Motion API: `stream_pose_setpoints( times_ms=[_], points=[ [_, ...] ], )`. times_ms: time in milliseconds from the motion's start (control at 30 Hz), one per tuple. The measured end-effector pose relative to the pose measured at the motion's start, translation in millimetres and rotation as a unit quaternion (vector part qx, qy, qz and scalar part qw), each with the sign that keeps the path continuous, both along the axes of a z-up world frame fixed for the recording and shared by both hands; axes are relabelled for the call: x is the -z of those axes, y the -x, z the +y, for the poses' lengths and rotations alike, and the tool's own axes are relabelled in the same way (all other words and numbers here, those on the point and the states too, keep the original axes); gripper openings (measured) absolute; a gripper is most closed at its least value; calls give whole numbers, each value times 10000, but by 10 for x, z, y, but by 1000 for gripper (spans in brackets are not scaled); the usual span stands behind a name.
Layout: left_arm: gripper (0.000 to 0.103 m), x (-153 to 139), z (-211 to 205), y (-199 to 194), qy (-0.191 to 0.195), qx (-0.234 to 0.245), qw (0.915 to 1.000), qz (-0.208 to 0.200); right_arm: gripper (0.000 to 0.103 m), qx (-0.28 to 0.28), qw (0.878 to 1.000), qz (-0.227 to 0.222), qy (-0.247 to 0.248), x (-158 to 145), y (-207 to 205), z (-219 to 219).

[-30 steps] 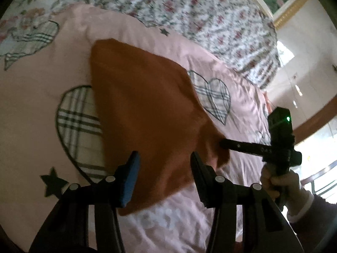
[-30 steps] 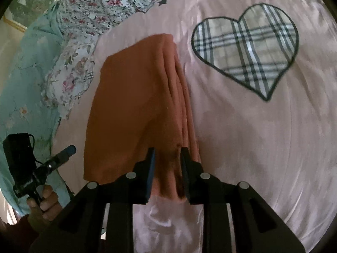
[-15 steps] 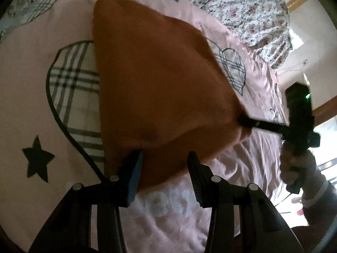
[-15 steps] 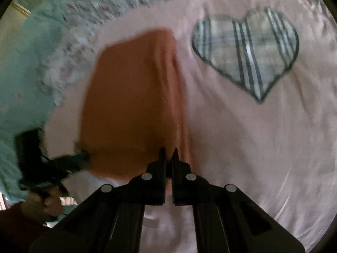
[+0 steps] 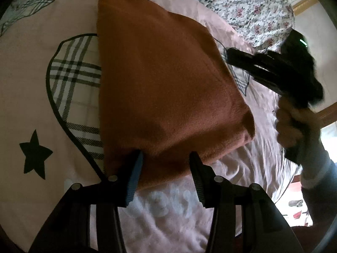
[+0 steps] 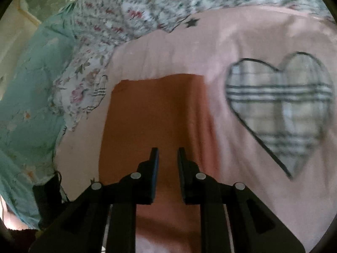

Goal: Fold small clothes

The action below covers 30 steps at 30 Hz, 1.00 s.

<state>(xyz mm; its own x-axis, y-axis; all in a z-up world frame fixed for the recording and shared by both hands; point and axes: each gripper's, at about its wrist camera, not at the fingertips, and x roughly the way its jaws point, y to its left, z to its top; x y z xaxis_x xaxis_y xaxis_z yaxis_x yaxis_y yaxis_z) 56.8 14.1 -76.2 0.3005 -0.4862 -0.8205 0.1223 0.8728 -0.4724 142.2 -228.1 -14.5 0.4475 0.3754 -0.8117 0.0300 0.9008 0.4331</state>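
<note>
Left gripper (image 5: 166,158): jaws spread wide, nothing between the fingers, pointing forward and down.
Left fingers (image 5: 134,168): dark, with blue ribbed pads facing inward.
Right gripper (image 6: 167,158): jaws parted by a narrow gap, gripping nothing.
Right hand (image 5: 294,124): pale-gloved, wrapped round the gripper's handle, blurred.
Right sleeve (image 5: 318,198): dark, at the wrist.

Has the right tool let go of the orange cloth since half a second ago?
Yes. The right tool was pinched shut at the orange cloth's near edge; now its jaws stand apart over the cloth, and the plaid heart sits lower right in view.
</note>
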Motion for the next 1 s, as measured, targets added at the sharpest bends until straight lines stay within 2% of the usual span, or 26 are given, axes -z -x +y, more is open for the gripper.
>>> stream_pose_setpoints(
  times_ms=[33,67,100,133,200,300,433,567,667,767,867,1000],
  points=[
    [47,1,-7,-7,-9,3,10000,7,19,97,9999,71,110,78,-72,-23],
    [47,1,-18,-13,-7,-1,10000,7,15,248,9992,144,291,173,-139,-71],
    [47,5,-18,-14,11,-4,10000,-5,10,367,9987,226,284,267,-187,-131],
    [47,13,-20,-16,11,-9,10000,-11,0,471,9981,333,210,358,-214,-201],
    [47,32,-31,-14,4,-18,10000,-14,0,519,9980,351,103,450,-245,-266],
    [50,28,-59,-12,8,-10,10000,-8,0,504,9979,285,283,409,-246,-212],
    [52,25,-70,4,5,2,10000,-16,2,479,9983,135,317,192,-98,-161],
    [52,25,-46,27,74,-15,10000,-31,3,126,9995,-55,291,-45,255,15],
    [53,16,-36,62,88,34,9999,-65,3,88,9991,131,382,32,549,16],
    [56,20,-23,98,100,79,9999,-91,1,181,9956,468,796,269,747,-25],
    [56,11,-66,119,-88,234,9996,-135,0,322,9957,440,747,373,845,-89],
    [59,-69,-108,176,-302,410,9986,-172,0,437,9956,319,761,245,900,-51]
  ],
)
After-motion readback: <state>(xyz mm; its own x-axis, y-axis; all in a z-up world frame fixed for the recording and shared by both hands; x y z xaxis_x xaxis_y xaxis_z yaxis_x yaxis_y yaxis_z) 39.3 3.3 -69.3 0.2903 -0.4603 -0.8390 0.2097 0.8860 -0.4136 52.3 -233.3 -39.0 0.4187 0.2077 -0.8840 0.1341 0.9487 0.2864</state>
